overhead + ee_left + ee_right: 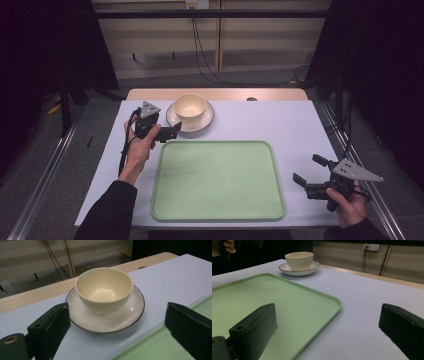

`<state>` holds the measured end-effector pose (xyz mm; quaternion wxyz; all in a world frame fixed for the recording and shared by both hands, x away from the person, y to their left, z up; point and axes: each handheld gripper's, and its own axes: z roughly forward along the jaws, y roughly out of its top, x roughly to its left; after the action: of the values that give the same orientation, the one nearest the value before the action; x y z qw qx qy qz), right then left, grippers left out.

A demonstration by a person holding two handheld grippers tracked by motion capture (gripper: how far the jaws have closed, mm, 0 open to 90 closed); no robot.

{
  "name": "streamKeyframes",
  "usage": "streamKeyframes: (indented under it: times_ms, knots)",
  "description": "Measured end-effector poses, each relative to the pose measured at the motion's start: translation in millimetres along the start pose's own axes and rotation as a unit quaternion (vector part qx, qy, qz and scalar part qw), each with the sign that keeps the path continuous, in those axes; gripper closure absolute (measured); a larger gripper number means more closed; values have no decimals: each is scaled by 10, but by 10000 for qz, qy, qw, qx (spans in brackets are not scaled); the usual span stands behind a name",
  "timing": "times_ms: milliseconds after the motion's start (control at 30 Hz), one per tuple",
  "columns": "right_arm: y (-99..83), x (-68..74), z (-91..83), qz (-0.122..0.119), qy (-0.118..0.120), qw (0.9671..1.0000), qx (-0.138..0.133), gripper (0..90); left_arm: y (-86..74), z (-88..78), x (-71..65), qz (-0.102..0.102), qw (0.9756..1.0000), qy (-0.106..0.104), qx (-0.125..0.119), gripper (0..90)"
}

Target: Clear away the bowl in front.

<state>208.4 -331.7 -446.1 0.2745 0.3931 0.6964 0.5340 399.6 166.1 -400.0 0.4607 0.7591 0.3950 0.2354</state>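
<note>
In the left gripper view, both black jaws are running off the bottom edge, and the green tray [175, 347] is showing as one corner, the rest cut by the lower and right edges. In the right gripper view, the tray's [294, 302] near and left parts are leaving the picture, and the person's left hand [227, 245] is clipped at the top corner. From the high view, the bowl [189, 106] is covering the saucer's [204, 121] middle.
</note>
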Motion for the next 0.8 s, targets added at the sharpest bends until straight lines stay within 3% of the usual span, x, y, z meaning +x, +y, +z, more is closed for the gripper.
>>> streamKeyframes:
  times_ms: [200, 400, 467, 567, 633, 800]
  knots:
    - [-1, 3, -3, 9, 18, 10000, 2, 13, 57, 107, -17, 80, 9998, -69, 153, 77]
    - [0, 12, 3, 4, 69, 10000, 1, 14, 129, 227, 37, 34, 9996, -51, 277, 99]
    - [0, 13, -1, -3, 73, 10000, -15, 16, 155, 276, 72, -69, 9995, 39, 293, 97]
    - [0, 10, -2, -13, 70, 10000, -18, 16, 182, 354, 116, 3, 9992, 47, 388, 90]
    - [0, 10, -1, -20, 78, 10000, -14, 18, 192, 416, 138, -69, 9990, 40, 435, 76]
    - [1, 13, -4, -8, 79, 10000, -37, 18, 231, 577, 195, -173, 9977, 242, 614, 40]
